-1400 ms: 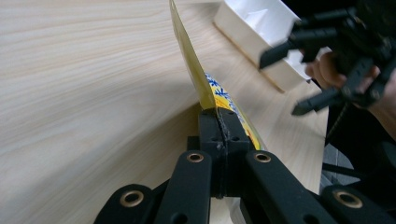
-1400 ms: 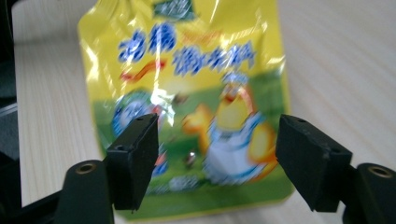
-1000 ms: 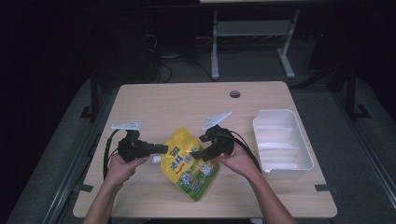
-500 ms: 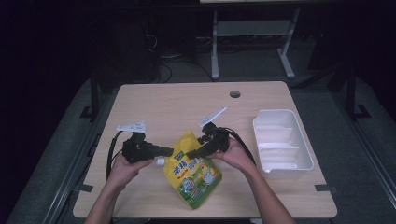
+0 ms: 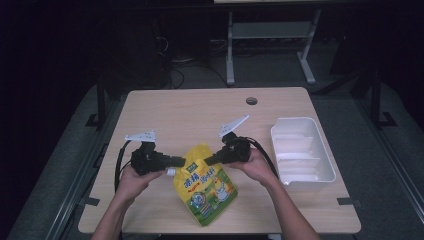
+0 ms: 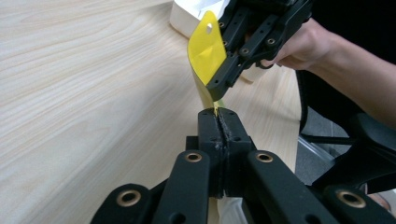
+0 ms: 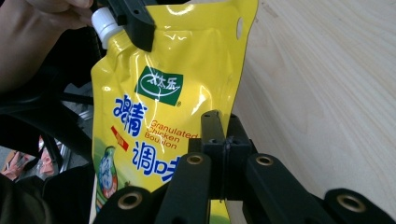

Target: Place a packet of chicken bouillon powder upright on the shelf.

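Yellow seasoning pouch [image 5: 204,186] is hanging between both grippers over the table's [image 5: 190,110] near edge, with bare wood lying open behind it. White bin [image 5: 301,156] is sitting well apart at right. Left gripper [image 5: 181,162] is pinching the pouch beside its white cap [image 7: 105,23]; right gripper [image 5: 210,160], having just been closing, is pinching the opposite edge.

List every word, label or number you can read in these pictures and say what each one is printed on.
"Granulated Chicken Bouillon": red print on the front of the yellow pouch, partly hidden by the jaws.
Green logo with white characters, high on the pouch front: too small to read.
Large blue characters on the pouch front: Chinese, partly hidden, not read here.
White tray, table: no text.
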The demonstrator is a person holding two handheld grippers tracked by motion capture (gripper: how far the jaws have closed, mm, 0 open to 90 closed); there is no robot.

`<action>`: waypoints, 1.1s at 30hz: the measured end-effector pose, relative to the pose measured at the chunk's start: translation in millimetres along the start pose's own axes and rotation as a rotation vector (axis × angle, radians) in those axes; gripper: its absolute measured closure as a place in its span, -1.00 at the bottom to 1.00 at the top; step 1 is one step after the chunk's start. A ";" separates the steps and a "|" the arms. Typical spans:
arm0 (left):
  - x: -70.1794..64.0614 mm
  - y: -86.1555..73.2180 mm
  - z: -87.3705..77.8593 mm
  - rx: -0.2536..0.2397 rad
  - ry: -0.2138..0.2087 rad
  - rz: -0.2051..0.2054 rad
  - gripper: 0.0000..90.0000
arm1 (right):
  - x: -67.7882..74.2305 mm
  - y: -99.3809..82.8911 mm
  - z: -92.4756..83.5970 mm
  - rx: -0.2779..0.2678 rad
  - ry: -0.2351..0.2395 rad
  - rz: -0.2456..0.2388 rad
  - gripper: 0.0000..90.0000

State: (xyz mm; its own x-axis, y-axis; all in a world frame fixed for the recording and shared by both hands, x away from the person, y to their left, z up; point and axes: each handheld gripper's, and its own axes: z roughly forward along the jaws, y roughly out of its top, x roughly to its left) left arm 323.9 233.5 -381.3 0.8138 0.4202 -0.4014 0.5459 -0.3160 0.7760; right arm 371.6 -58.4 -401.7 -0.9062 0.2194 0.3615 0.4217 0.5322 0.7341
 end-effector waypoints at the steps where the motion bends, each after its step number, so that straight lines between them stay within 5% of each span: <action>1: -0.1 0.0 -0.4 -0.001 0.011 0.000 0.87 | 0.3 -0.7 -1.1 0.005 0.002 0.007 0.99; 8: 1.6 1.3 -12.3 -0.055 0.033 -0.006 0.43 | 2.4 -8.1 -18.2 -0.005 -0.015 0.029 0.99; 21: 6.2 -2.1 -24.6 -0.074 0.083 0.019 0.00 | 10.6 -14.7 -70.8 -0.143 -0.114 0.066 0.99; 28: 12.5 -7.6 -20.9 -0.059 0.109 0.020 -0.13 | 24.4 -9.9 -92.2 -0.194 -0.166 0.031 1.00; 33: 17.0 -10.9 -17.9 -0.027 0.135 0.025 -0.18 | 35.5 -4.3 -100.9 -0.181 -0.210 -0.020 1.00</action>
State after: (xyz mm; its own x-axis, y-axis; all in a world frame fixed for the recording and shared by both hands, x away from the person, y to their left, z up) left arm 328.2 259.3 -387.9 0.7922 0.5234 -0.3138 0.5184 -0.3058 0.7986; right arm 340.8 -135.4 -334.0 -0.8930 0.3851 0.2328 0.3855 0.3879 0.8372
